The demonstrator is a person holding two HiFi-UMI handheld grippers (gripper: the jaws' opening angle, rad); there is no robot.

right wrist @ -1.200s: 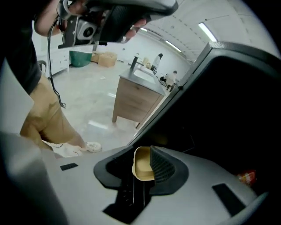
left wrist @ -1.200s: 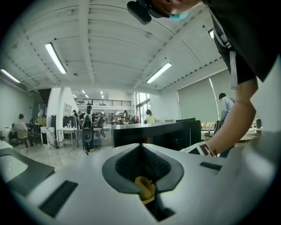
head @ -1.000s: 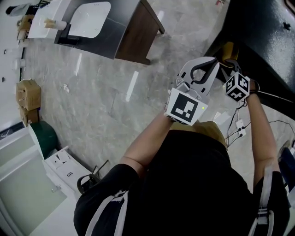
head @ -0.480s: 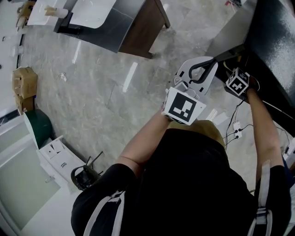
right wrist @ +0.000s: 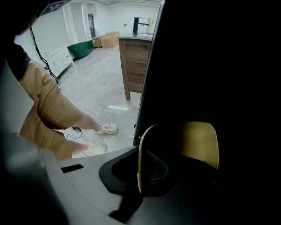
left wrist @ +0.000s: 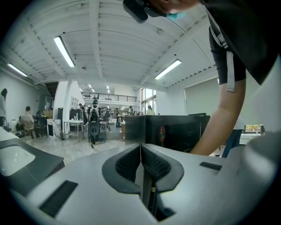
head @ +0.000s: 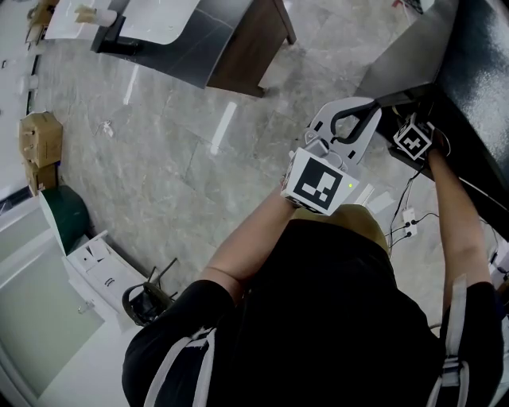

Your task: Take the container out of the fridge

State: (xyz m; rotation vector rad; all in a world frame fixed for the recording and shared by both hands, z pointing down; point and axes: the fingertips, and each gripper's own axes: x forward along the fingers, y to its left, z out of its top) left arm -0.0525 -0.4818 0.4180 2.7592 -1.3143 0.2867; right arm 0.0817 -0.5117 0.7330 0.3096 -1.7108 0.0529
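Head view: the black fridge (head: pixel 477 87) looks shut, with no container in view. The right gripper (head: pixel 409 119) has reached farther in, jaws clamped on a yellow tab (right wrist: pixel 199 140), so opening the door likely comes next. The left gripper (head: pixel 354 111) idles, jaws together.

Two grippers, left (left wrist: pixel 141 154) and right (right wrist: pixel 139 169), with two marker cubes, one (head: pixel 322 183) on the left gripper and one (head: pixel 413 141) on the right. One yellow container (right wrist: pixel 199 143). One fridge (head: pixel 477 71). One sink (head: pixel 159 16). One green bin (head: pixel 67 219). Two shoes, one (right wrist: pixel 107 128) farther off and one (right wrist: pixel 94 148) nearer.
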